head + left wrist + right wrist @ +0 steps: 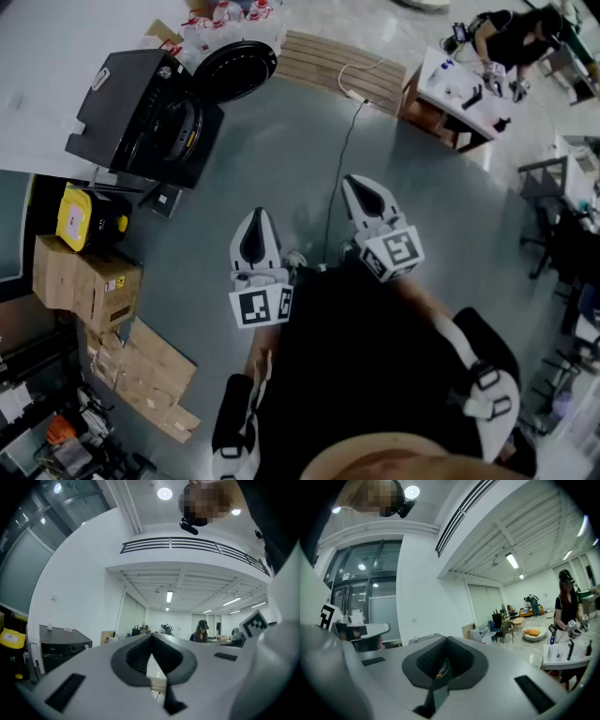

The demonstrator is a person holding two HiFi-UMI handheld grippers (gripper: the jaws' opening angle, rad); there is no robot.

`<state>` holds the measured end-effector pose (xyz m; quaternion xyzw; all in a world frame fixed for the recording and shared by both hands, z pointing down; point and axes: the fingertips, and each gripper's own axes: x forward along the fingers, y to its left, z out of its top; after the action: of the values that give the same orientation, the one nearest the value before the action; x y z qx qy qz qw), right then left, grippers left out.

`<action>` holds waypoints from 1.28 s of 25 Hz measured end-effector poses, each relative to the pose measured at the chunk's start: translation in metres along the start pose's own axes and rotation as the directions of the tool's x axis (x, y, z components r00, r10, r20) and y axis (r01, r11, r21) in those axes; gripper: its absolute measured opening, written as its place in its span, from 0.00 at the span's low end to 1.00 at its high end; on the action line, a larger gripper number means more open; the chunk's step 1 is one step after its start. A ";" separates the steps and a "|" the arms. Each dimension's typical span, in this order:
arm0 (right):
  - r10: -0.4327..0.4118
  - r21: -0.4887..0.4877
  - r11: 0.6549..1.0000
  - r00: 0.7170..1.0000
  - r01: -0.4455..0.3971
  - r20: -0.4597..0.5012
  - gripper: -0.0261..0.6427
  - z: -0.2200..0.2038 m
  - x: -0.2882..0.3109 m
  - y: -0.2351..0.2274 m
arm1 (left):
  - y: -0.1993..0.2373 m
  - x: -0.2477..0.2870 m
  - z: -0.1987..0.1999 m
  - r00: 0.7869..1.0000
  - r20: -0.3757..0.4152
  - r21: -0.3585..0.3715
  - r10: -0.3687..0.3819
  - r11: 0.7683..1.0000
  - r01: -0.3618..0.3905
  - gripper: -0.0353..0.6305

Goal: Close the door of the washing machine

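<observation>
Grey, smooth floor (pixel 281 159) spreads across most of the head view. At its far left stands the black washing machine (pixel 127 98), well apart from me. Its front faces towards me and the drum opening shows as a dark ring. The round door (pixel 234 67) is swung wide open to the right of that opening, so it is not closed. In the left gripper view the same machine sits low at the left edge, beyond my jaws.

Far off at the upper right, a person (pixel 511 37) bends over a white tabletop (pixel 450 80) with small dark tools on it. A wooden slatted panel (pixel 328 58) lies on the floor just beyond the open door. Nearer me on the left are stacked cardboard boxes (pixel 84 277). Flattened cardboard sheets (pixel 150 380) lie below them, and a yellow case (pixel 75 216) sits between the boxes and the machine.

I hold both tools out level over the floor in front of my body, side by side but not touching. My left hand-held gripper (pixel 257 225) is clenched. In its own view the two pads meet at the tips, with nothing caught between them, only a narrow gap lower down. My right hand-held gripper (pixel 361 187) is clenched too, with its pads together and empty. A thin dark cable (pixel 339 164) runs along the floor from the slatted panel towards the space between the two tools.
</observation>
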<state>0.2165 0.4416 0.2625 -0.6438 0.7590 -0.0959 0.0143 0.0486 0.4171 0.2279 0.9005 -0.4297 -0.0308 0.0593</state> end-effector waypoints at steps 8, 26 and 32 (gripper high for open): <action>0.009 -0.005 1.000 1.000 -0.009 0.007 0.05 0.000 -0.004 0.002 | 0.000 -0.004 -0.001 1.000 0.000 -0.010 0.008 1.000 -0.008 0.06; -0.026 -0.005 1.000 0.999 0.026 -0.018 0.30 -0.018 0.008 0.030 | 0.029 -0.024 -0.007 1.000 -0.013 -0.027 -0.008 1.000 0.008 0.06; -0.065 -0.009 0.998 0.998 0.065 -0.014 0.29 -0.023 0.018 0.057 | 0.055 -0.037 -0.008 0.999 -0.012 -0.039 -0.040 0.998 0.039 0.06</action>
<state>0.1543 0.4357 0.2777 -0.6673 0.7383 -0.0975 0.0030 -0.0160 0.4118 0.2434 0.9077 -0.4107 -0.0346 0.0790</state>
